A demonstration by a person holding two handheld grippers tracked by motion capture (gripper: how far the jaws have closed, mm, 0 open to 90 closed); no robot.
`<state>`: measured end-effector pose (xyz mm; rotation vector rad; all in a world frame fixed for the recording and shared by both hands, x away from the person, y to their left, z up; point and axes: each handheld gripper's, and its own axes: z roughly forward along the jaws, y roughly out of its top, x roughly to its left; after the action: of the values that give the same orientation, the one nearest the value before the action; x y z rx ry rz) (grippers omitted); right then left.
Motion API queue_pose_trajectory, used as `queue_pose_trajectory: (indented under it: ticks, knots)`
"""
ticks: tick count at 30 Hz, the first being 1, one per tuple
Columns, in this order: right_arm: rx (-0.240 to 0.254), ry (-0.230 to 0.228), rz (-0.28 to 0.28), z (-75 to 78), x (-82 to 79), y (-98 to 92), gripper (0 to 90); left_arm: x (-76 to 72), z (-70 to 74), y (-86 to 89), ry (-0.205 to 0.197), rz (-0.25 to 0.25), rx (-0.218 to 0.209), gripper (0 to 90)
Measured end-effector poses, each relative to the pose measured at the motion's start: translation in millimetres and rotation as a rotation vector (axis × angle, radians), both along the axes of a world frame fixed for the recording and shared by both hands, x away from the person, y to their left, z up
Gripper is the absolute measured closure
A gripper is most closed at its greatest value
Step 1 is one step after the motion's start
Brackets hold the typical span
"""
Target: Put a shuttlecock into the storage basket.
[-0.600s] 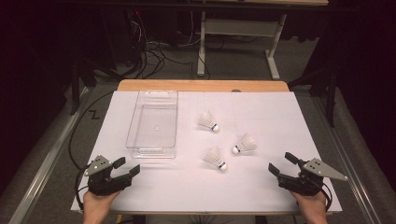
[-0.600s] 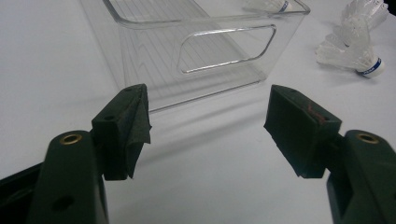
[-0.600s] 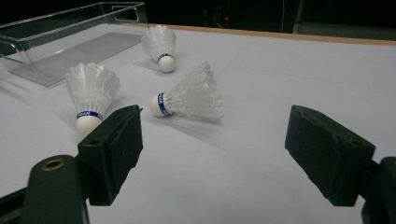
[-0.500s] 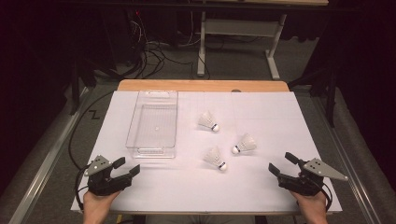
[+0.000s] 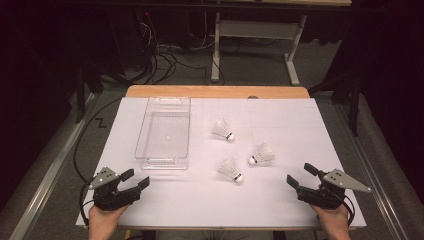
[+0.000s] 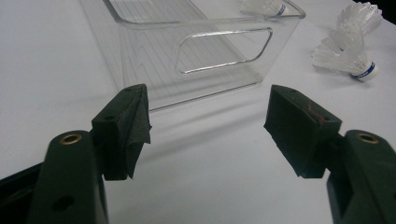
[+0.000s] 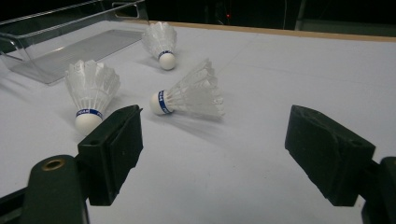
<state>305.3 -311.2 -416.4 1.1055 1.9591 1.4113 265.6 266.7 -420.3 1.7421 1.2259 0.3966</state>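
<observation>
Two hand-held grippers rest at the near edge of a white-covered table (image 5: 280,210), both with jaws spread wide and nothing between them. The left gripper (image 5: 136,181) sits at the near left, the right gripper (image 5: 299,176) at the near right, each pointing in toward the middle of the table.

Three white shuttlecocks lie loose on the sheet, right of centre. The near shuttlecock (image 5: 230,169) lies on its side with its cork toward the near right; the right shuttlecock (image 5: 262,154) lies with its cork pointing left, skirt toward the right; the far shuttlecock (image 5: 222,129) lies beyond both, cork to the near right. In the right gripper view the right shuttlecock (image 7: 189,97) stretches crosswise just ahead of the jaws, and it is the right hand that stands nearer to it, while the near one falls roughly between the two hands.

A clear plastic bin (image 5: 162,131) stands left of centre, long axis running near to far, well apart from the shuttlecocks. It holds nothing. Its near end wall, with a cut-out handle, faces the left gripper (image 6: 208,123) just ahead.

Judging by the layout, the shuttlecocks are bound for the bin, and none has yet been picked up.
</observation>
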Motion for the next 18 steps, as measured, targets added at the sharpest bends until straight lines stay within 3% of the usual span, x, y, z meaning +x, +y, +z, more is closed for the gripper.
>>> queue_pose_trajectory:
  ticks: [18]
  knots:
    - [-0.004,0.003,-0.001,-1.0,0.5,-0.9,19.6,-0.8,2.3,-7.9,0.021,-0.036,-0.022,31.8]
